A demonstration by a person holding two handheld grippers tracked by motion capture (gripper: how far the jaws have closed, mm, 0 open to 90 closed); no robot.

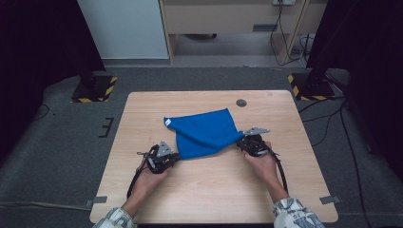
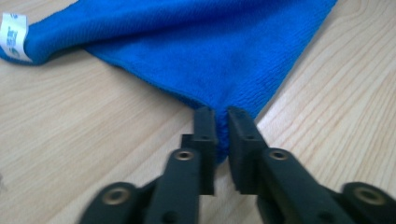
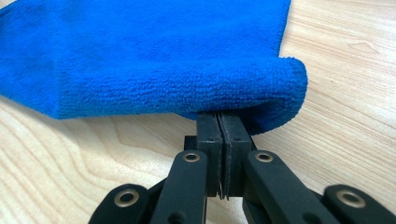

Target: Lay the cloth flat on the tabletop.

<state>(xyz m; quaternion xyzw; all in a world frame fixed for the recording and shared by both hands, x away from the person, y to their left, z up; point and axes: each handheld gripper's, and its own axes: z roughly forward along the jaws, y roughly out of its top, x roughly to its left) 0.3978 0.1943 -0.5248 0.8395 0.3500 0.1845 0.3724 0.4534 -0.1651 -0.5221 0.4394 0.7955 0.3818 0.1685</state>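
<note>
Fixed overhead camera looks forward and down on the tabletop [image 1: 209,190]; both gripper cameras peer close along their jaws, sharing the blue cloth [image 1: 204,133].

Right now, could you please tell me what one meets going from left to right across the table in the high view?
Left gripper, shut on the near left corner → blue cloth spread on the wooden table → right gripper, shut on the cloth's right corner.
</note>
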